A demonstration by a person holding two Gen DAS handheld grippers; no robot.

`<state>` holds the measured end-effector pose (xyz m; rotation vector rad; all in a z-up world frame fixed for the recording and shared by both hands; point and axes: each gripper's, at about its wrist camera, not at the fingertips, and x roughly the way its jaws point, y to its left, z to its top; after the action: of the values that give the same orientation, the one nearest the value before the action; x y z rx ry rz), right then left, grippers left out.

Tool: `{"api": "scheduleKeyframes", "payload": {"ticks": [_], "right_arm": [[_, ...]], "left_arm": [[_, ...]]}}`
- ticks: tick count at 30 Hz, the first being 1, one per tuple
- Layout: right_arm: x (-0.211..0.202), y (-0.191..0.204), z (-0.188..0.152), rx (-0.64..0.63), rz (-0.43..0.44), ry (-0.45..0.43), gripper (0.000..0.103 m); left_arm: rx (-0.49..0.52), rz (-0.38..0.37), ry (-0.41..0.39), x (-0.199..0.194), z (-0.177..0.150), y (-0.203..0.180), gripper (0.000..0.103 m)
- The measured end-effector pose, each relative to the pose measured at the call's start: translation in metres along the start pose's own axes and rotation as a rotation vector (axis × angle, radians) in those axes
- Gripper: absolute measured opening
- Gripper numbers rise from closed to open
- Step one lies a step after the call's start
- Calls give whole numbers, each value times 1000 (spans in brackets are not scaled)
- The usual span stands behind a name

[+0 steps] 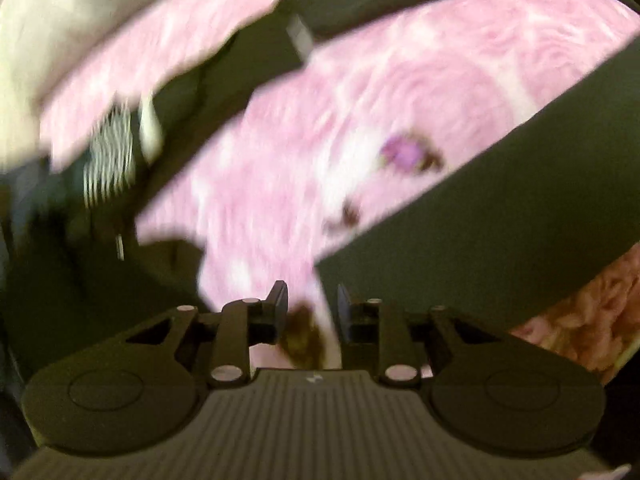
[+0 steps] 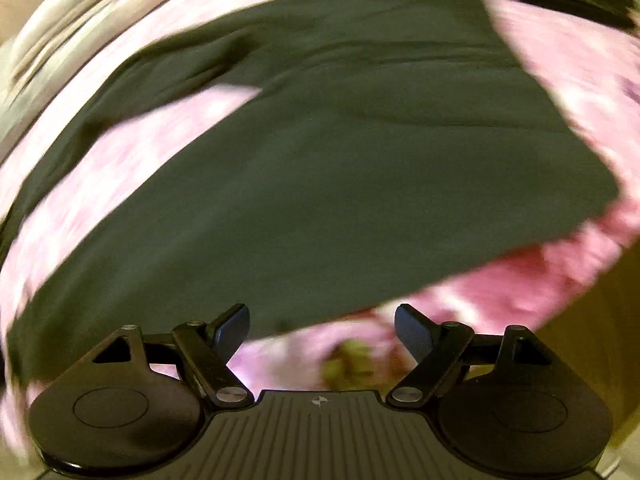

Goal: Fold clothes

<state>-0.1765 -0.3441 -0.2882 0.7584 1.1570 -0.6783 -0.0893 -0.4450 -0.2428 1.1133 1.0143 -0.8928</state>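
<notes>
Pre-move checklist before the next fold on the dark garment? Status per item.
1. Left tool free of cloth: ok; narrow gap, nothing between the pads.
2. Right tool free: ok; wide open, empty.
3. Garment lying flat on the pink cover: mostly ok; a few wrinkles near its far side.
4. Near edge of the garment reachable: ok; it runs just ahead of the right tool.
5. Fold lines and seams clear: cannot tell; both views are motion-blurred.
6. White tag tucked in: not ok; it shows on the dark cloth in the left wrist view.
</notes>
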Motion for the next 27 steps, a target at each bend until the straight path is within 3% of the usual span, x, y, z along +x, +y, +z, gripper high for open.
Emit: {"api": "scheduleKeyframes", "payload": {"ticks": [4, 9, 14, 18, 20, 21, 22, 27], "right_arm": [[-21, -66, -1, 229, -8, -124, 83], [-13, -157, 12, 453, 21, -237, 83], [17, -220, 40, 562, 109, -302, 82], [37, -237, 48, 553, 179, -301, 81], [38, -241, 49, 560, 161, -300, 54], [38, -244, 50, 563, 145, -294, 22], [37, -248, 51, 577, 158, -288, 7], [4, -298, 63, 576, 213, -325, 5]], "left_arm": [[225, -78, -167, -24, 36, -59, 30], [516, -206, -365, -55, 69, -184, 36], [759, -359, -443, -64, 88, -324, 38], [926, -423, -453, -59, 100, -411, 43], [972, -423, -434, -51, 109, -443, 43], [990, -418, -422, -47, 114, -454, 43], [997, -423, -410, -46, 119, -461, 43], [1008, -485, -381, -58, 137, -481, 43]]}}
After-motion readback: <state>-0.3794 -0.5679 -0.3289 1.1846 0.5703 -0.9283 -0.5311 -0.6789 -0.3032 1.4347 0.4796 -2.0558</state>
